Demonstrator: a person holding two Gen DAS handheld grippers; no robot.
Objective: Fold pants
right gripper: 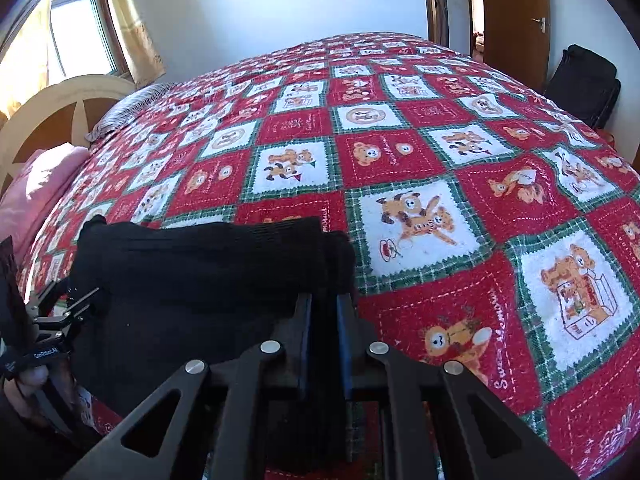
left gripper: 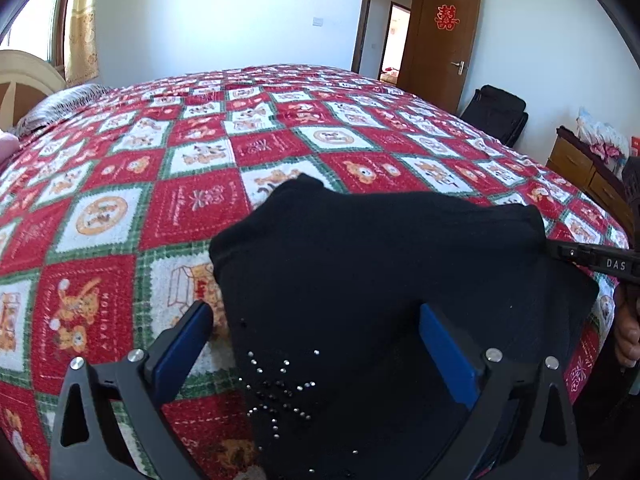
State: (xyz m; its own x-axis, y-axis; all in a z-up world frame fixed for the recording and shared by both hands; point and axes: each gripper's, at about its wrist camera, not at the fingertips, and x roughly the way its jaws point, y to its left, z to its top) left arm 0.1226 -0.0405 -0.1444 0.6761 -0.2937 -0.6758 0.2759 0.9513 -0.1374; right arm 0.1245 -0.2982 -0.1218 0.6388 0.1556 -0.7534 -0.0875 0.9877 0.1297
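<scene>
The black pants (left gripper: 360, 264) lie folded in a bundle on the red, white and green bear-pattern bedspread (left gripper: 192, 208), with silver studs near the front. My left gripper (left gripper: 316, 340) is open, its blue pads on either side of the near part of the pants. My right gripper (right gripper: 324, 312) is shut on the right edge of the pants (right gripper: 208, 280). In the left wrist view its black finger (left gripper: 592, 262) shows at the pants' right corner. The left gripper also shows at the left edge of the right wrist view (right gripper: 60, 312).
The bedspread (right gripper: 440, 184) covers a wide bed beyond the pants. A pink pillow (right gripper: 40, 196) and a cream headboard (right gripper: 52, 108) stand at the left. A black bag (left gripper: 496, 114), a wooden dresser (left gripper: 588, 168) and an open brown door (left gripper: 448, 44) stand at the right.
</scene>
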